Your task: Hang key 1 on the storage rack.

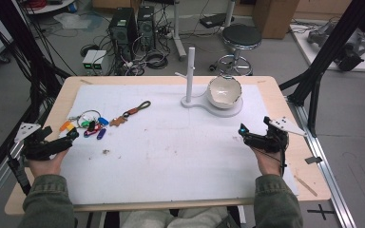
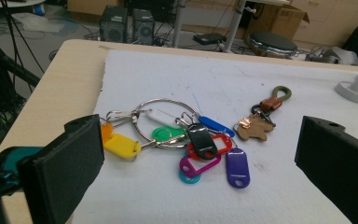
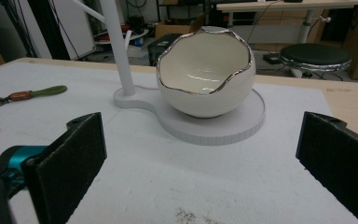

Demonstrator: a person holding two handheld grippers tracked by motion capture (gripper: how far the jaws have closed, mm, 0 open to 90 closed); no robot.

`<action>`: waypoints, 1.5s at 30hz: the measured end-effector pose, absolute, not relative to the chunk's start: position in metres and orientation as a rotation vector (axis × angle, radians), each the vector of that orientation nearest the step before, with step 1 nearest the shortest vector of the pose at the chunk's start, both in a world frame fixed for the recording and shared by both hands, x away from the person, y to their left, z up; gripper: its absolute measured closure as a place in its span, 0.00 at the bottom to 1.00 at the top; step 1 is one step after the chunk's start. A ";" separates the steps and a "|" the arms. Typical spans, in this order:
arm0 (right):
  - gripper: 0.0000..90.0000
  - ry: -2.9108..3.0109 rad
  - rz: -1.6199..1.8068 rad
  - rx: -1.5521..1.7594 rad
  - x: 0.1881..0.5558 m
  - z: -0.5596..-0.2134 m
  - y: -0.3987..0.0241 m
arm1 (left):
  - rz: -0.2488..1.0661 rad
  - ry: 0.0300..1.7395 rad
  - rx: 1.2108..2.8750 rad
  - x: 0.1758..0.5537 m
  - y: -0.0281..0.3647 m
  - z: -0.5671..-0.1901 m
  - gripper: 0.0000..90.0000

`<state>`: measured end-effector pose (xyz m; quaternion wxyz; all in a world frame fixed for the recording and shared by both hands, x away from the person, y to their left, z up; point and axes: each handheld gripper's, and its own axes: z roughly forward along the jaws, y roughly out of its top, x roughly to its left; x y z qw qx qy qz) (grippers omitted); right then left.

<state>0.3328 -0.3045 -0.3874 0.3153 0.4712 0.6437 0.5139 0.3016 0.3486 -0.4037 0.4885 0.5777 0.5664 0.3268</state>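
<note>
Overhead, a white mat covered most of a pale wooden table. The left gripper rested at the mat's left edge, jaws wide apart and holding nothing, just short of the bunch of coloured key tags on its ring. The right gripper lay near the right edge, likewise spread and empty, facing the eggshell bowl on its white stand. Behind the table: grey floor, computer towers, cables, a stool.
</note>
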 end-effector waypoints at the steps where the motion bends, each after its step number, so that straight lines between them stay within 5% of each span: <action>1: 0.01 1.696 1.356 1.245 0.332 -0.387 -0.305 | 0.792 1.377 1.405 0.302 0.348 -0.404 0.02; 45: 0.01 1.753 1.323 1.237 0.333 -0.394 -0.299 | 0.719 1.346 1.545 0.324 0.337 -0.389 0.02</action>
